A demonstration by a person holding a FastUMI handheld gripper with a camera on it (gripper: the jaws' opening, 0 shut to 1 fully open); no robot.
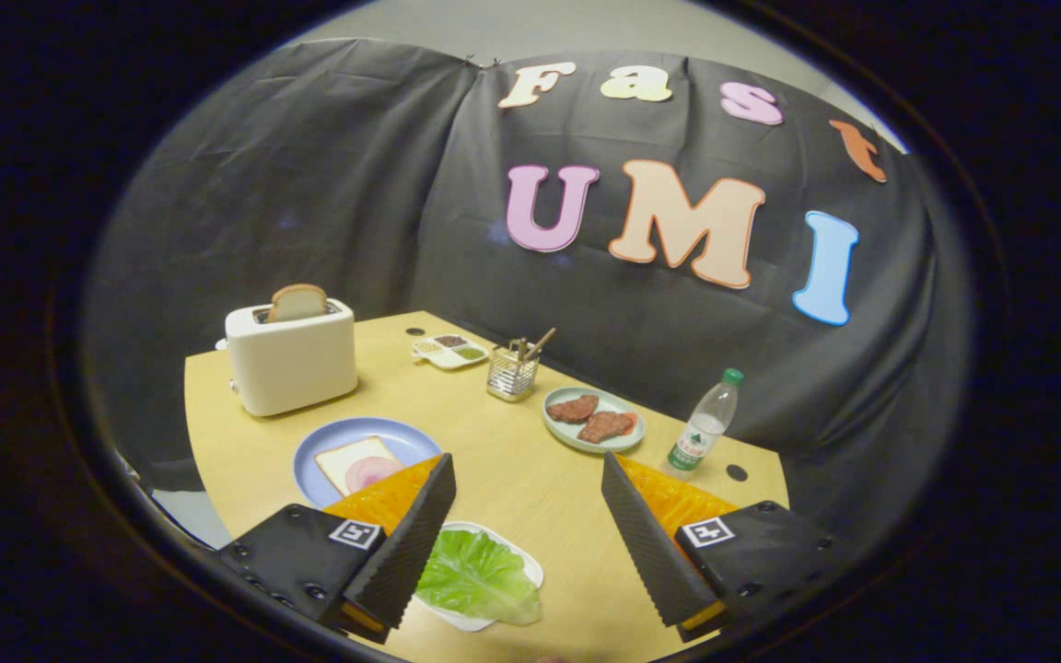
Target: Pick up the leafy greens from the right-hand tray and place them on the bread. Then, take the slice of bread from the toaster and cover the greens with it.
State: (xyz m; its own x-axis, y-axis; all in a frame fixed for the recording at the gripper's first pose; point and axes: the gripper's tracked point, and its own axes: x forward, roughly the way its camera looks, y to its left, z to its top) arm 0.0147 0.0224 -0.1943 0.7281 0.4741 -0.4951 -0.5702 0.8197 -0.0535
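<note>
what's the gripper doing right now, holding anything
gripper: open, jaws wide apart, holding nothing; the greens lie on their tray low between the jaws, untouched.

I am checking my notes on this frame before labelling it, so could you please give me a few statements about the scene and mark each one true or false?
1. The gripper is open, with nothing between its fingers. True.
2. The leafy greens already lie on the bread on the blue plate. False: they lie on a small white tray beside the left finger; the bread on the blue plate carries only a pink slice.
3. A slice of bread stands up out of the toaster. True.
4. The water bottle lies on its side. False: it stands upright, near the plate with two pieces of meat.
</note>
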